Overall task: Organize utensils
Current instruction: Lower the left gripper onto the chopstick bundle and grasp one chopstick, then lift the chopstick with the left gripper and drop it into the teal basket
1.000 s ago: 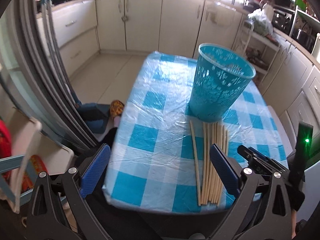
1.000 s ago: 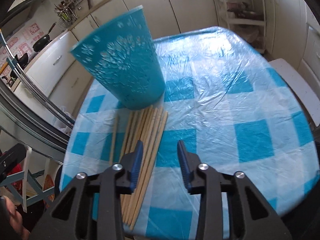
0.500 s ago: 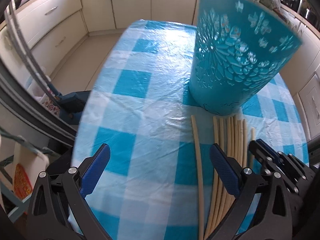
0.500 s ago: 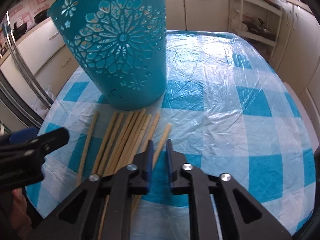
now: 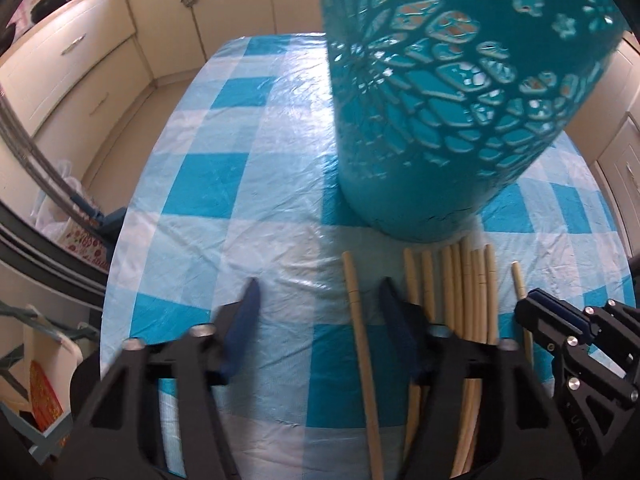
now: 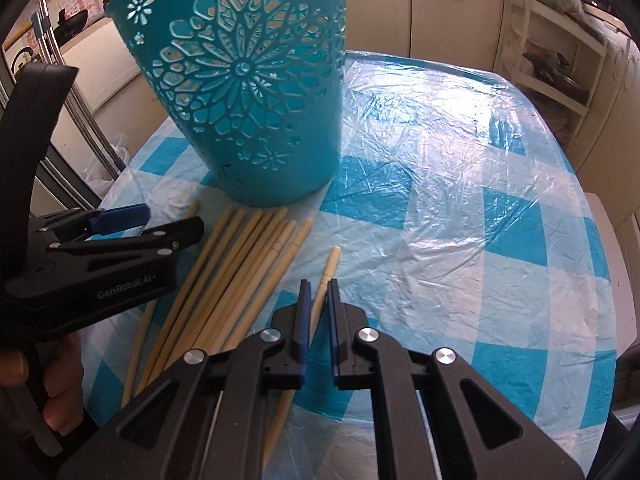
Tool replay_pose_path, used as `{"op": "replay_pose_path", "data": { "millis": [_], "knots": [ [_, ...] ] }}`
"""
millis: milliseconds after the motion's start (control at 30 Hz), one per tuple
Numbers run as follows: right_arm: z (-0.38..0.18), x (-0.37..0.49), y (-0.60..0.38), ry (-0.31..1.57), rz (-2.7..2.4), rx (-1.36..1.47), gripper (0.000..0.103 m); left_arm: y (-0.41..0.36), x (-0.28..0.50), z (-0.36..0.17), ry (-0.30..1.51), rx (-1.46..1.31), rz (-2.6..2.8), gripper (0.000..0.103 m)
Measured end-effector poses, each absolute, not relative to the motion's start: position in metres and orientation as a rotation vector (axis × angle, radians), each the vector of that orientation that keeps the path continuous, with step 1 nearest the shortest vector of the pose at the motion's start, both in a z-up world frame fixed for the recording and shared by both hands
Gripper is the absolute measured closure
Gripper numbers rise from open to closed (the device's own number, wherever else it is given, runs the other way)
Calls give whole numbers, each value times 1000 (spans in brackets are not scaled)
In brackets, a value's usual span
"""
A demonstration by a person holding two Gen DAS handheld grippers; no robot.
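where cabinets (image 5: 80,56) ring it, checked tablecloth (image 6: 460,216) w/ plastic film.

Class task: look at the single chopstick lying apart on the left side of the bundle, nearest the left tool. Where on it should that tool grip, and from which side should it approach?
Grip the lone chopstick on its shaft, a little below the thick upper end, coming down from above with the left tool straddling it. It lies flat on the tablecloth with a gap from the bundle, so a finger fits on each side. The jaws are closing around it now.
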State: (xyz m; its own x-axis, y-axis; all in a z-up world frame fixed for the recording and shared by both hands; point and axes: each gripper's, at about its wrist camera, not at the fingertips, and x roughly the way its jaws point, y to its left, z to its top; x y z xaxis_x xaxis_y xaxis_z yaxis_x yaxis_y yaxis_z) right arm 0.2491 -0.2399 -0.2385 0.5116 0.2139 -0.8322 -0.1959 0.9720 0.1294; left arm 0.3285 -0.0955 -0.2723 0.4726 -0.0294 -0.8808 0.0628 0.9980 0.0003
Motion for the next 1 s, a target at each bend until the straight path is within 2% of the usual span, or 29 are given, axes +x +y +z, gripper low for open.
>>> {"op": "replay_pose_path", "data": {
  "millis": [33, 100, 167, 467, 600, 700, 1000],
  "knots": [
    [-239, 249, -239, 1005, 248, 14, 94, -96, 329, -271, 1075, 41, -64, 72],
    [-240, 253, -240, 1009, 251, 6, 94, -96, 330, -269, 1084, 28, -101, 93],
    [-239, 255, -242, 1020, 249, 21, 94, -92, 333, -267, 1101, -4, -129, 97],
    [-241, 249, -245, 992, 245, 52, 94, -47, 317, -229, 1056, -185, -216, 98],
    [-242, 247, -246, 970, 243, 54, 94, -27, 301, -184, 965, -244, -264, 98],
    [-243, 243, -245, 955, 242, 50, 94, -16, 294, -131, 853, -287, -314, 98],
    [-245, 238, -249, 917, 263, 79, 94, -26, 286, -14, 603, -289, -405, 98]
  ]
}}
